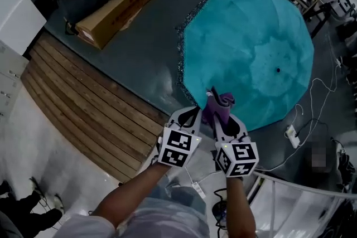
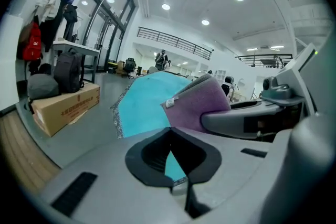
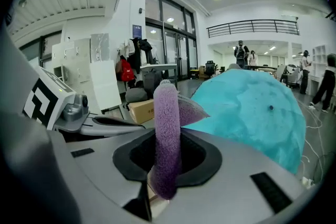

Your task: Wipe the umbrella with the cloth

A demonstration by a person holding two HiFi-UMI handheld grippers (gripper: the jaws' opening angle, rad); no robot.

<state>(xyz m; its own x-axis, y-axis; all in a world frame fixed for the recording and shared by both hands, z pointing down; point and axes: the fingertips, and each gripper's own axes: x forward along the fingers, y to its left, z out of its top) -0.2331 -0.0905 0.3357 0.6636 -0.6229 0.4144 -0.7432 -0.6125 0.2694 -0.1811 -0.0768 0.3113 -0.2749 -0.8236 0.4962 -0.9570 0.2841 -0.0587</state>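
One open teal fabric umbrella (image 1: 248,47) with a fringed edge. One purple fleecy cloth (image 1: 223,102). Two grey hand-held grippers, the left gripper (image 1: 191,112) and the right gripper (image 1: 217,115), each with one black-and-white marker cube. One long brown cardboard box (image 1: 117,5). One platform of slatted wooden boards (image 1: 89,103). One white power strip (image 1: 292,133). One dark backpack (image 2: 68,72), one grey soft bag (image 2: 42,85) and one hanging red jacket (image 2: 32,42). The distant standing people (image 3: 241,53) number perhaps four; they are too small in the right gripper view to count for certain.
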